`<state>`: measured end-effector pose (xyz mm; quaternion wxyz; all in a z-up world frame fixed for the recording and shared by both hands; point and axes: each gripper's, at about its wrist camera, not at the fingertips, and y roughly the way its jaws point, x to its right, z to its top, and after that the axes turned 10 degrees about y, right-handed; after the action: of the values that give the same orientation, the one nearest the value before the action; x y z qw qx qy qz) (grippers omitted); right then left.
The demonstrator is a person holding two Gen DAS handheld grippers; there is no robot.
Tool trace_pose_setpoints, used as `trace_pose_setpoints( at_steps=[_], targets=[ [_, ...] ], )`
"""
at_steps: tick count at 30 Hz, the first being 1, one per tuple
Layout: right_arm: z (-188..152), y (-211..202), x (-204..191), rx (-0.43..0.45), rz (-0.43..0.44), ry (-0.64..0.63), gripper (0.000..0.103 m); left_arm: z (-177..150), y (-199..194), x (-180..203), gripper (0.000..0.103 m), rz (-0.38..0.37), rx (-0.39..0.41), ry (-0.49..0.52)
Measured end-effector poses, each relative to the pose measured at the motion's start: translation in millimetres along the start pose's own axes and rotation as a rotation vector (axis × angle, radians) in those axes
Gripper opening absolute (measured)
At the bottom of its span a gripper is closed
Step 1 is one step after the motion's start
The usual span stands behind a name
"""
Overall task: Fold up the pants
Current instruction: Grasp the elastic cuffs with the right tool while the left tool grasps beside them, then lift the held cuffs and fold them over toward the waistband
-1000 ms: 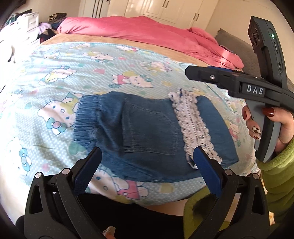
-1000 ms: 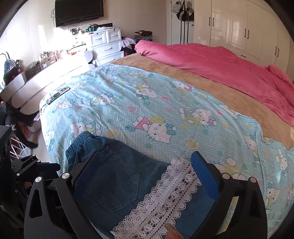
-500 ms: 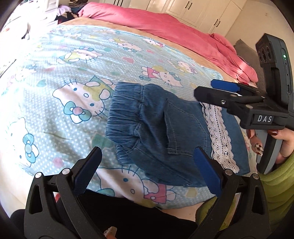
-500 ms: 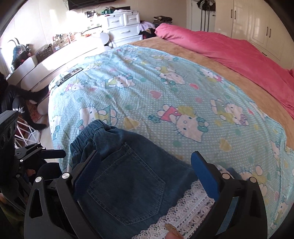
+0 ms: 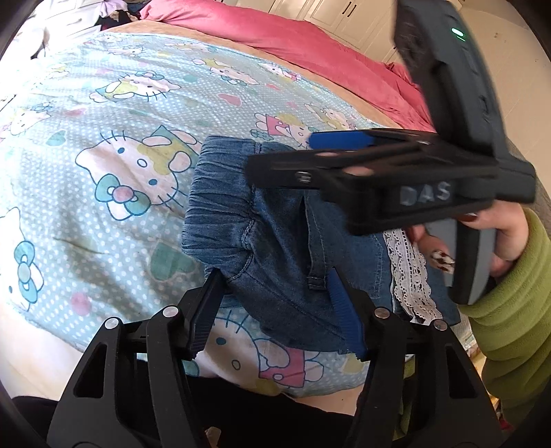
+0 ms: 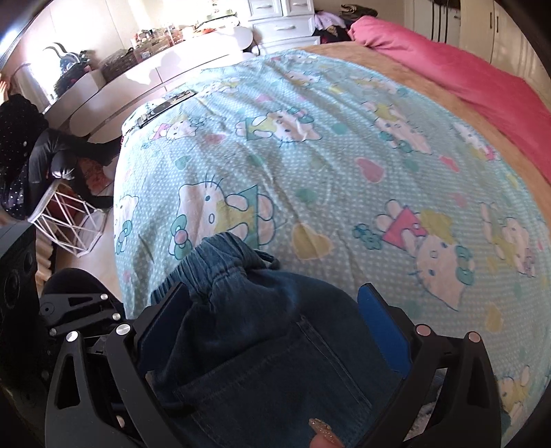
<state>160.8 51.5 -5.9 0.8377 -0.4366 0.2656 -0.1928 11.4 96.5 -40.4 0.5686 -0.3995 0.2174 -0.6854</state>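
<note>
Lying folded: blue denim pants with an elastic waistband (image 5: 275, 241), on the near edge of the bed, waistband bunched toward the left in the left wrist view.
Pants detail: a stitched back pocket faces up (image 6: 275, 389); a strip of white lace trim (image 5: 409, 275) runs across the denim at its right end.
Pants position: they rest on the pale blue cartoon-cat printed bedsheet (image 5: 120, 138), close to the edge where the sheet drops off.
Left gripper (image 5: 275, 310): black frame with blue pads, jaws partly closed in, one finger at each side of the lower denim edge; the left pad (image 5: 203, 317) sits just beside the waistband corner and the right pad lies against the fabric. Whether the cloth is pinched cannot be told.
Right gripper (image 6: 272, 327): jaws moderately wide, straddling the bunched waistband and pocket area, denim filling the gap between the fingers; no firm clamp is visible.
Right gripper from the left wrist view: it hovers over the pants' upper part, pointing left, with white lettering on its body.
Right hand (image 5: 496, 234): wraps the grey handle, painted nails, olive green ribbed sleeve (image 5: 509, 310).
Farther out: a tan blanket band (image 6: 396, 72), then a crumpled pink duvet (image 6: 465, 75).
Beside the bed: white drawers (image 6: 286, 24) and a cluttered white counter (image 6: 144, 65).
</note>
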Motion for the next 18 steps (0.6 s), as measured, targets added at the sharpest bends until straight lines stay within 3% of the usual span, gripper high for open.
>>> trace_pose_setpoints(
  at_steps=[6,9,13,18],
  targets=[
    [9,29,-7,-0.072,0.090,0.007,0.097,2,4,-2,0.054,-0.010,0.001,-0.002],
    [7,37,-7,-0.109,0.162,0.012,0.053,1,4,-7,0.057,-0.024,0.002,-0.015],
    [4,26,1,-0.077,0.200,0.044,0.035,3,5,-15,0.065,-0.043,0.008,-0.027],
    [-5,-18,23,0.019,0.286,0.094,0.033,7,-5,-14,0.077,-0.063,0.049,-0.030]
  ],
)
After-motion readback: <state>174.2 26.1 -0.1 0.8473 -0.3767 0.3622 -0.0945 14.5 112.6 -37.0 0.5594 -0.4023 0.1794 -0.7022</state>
